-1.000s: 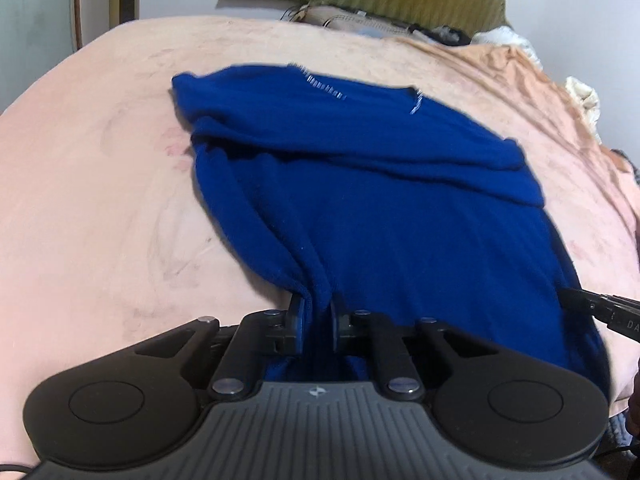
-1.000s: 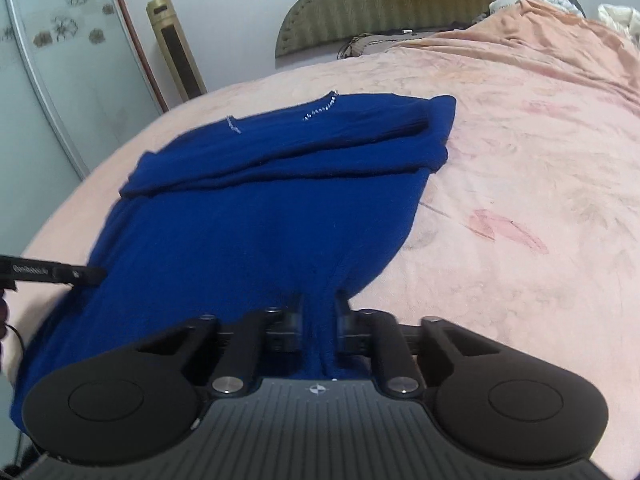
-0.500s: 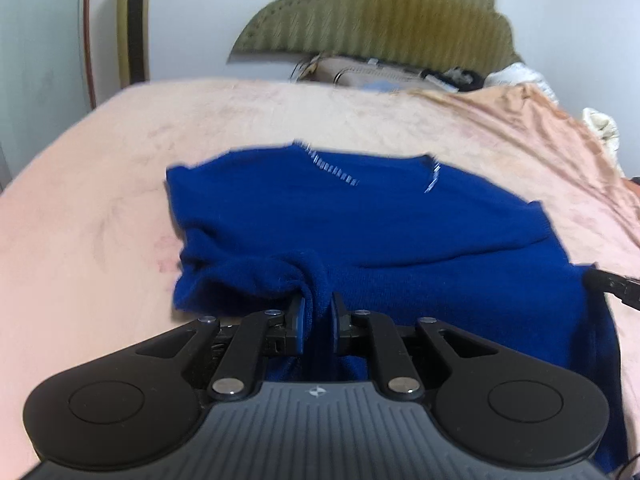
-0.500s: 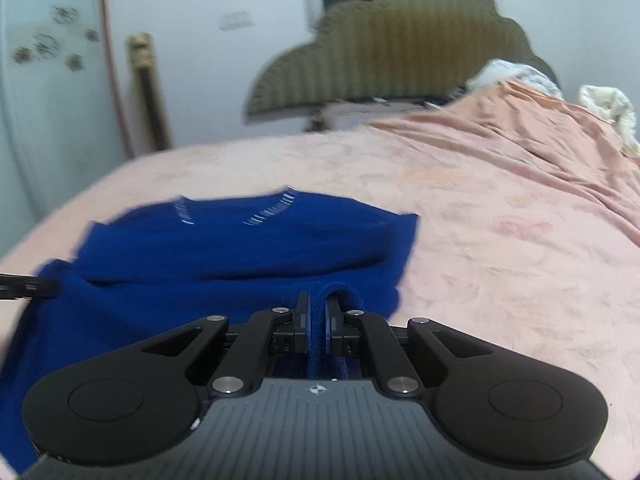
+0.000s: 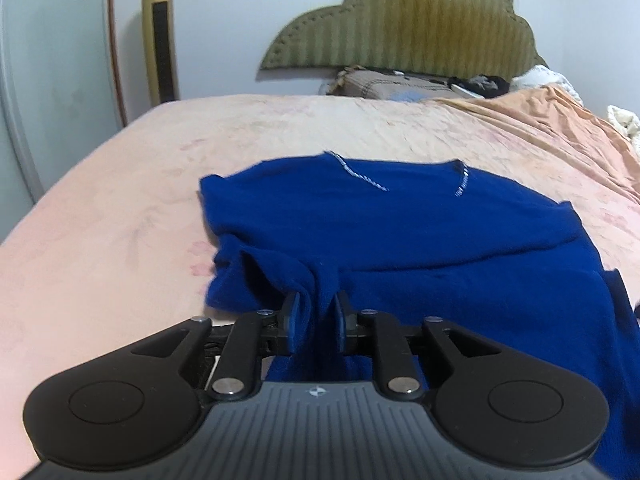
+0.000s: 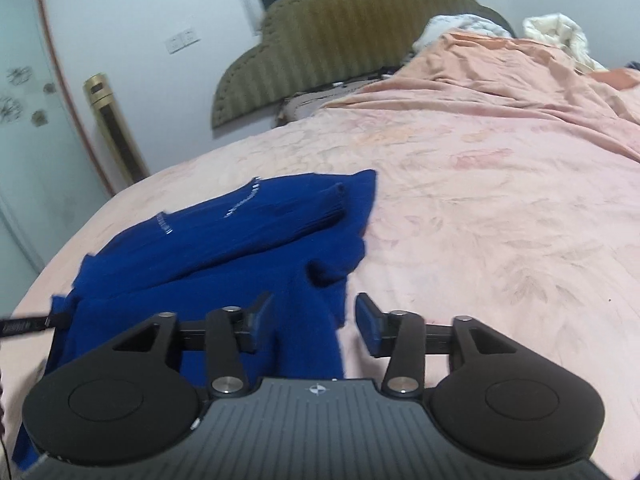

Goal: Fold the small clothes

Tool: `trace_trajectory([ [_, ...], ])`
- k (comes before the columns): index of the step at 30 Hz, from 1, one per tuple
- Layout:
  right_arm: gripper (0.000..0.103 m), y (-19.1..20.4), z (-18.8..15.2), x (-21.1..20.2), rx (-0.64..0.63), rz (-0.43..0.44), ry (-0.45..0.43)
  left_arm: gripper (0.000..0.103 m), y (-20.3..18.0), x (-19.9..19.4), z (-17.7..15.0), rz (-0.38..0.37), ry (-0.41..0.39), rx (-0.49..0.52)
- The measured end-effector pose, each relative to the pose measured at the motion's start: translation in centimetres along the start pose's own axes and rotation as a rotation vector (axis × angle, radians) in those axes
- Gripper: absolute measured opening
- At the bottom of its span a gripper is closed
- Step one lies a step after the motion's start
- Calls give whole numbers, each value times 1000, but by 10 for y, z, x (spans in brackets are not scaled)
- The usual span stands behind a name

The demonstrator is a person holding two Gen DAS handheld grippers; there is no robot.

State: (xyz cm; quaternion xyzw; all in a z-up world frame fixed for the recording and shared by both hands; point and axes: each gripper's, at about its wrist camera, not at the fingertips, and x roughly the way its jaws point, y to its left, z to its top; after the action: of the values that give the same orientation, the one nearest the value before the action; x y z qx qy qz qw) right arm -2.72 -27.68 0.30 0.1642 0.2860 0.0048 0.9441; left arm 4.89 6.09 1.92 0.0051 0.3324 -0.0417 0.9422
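In the left wrist view the left gripper [image 5: 314, 312] has its two black fingers drawn narrow around a bunched ridge of the blue sweater [image 5: 420, 240], which rises between the pads. The sweater is one soft, fuzzy knit garment lying on the pink bedsheet [image 5: 120, 220], its near hem carried over the body so that the two pale stitched lines at the neckline show beyond the fold. The sheet is a faded floral print, smooth near the camera and rumpled toward the far right. One scalloped, ribbed olive headboard [image 5: 404, 28] stands against the wall, with one tall gold tower fan [image 5: 160, 36] to its left. Half a second ago this same pinch sat lower and nearer the hem's start; the fold now reaches further up.

In the right wrist view the right gripper [image 6: 316, 318] stands wide apart, its two blue-faced pads clear of the cloth, which lies loose between and below them. Half a second ago those fingers were closed on the sweater's edge. The left gripper's tip [image 6: 28, 324] shows at the left edge.
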Motion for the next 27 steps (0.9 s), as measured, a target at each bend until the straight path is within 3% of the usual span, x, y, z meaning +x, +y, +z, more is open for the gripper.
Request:
trace_trajectory([
  [4,72,14,-14,3,-97,32,44,33,4,-6,1,12,-9,-16],
  [6,73,17,-19,9,-114,8,75,48,5,-9,1,15,-7,-14],
  [7,73,17,-20,12,-113,-8,89,65,6,-11,-1,21,-8,-17],
  [8,73,17,-21,12,-111,-10,92,76,8,-14,-2,32,-14,-26],
  [11,74,17,-21,6,-98,4,82,78,15,-22,-6,59,-30,-44],
  [19,87,25,-22,-5,-111,26,57,78,37,-33,-27,51,65,-116],
  [24,90,37,-24,-8,-150,25,67,78,26,-37,-41,159,106,-28],
  [27,94,45,-24,-13,-168,31,61,78,18,-42,-45,168,106,5],
])
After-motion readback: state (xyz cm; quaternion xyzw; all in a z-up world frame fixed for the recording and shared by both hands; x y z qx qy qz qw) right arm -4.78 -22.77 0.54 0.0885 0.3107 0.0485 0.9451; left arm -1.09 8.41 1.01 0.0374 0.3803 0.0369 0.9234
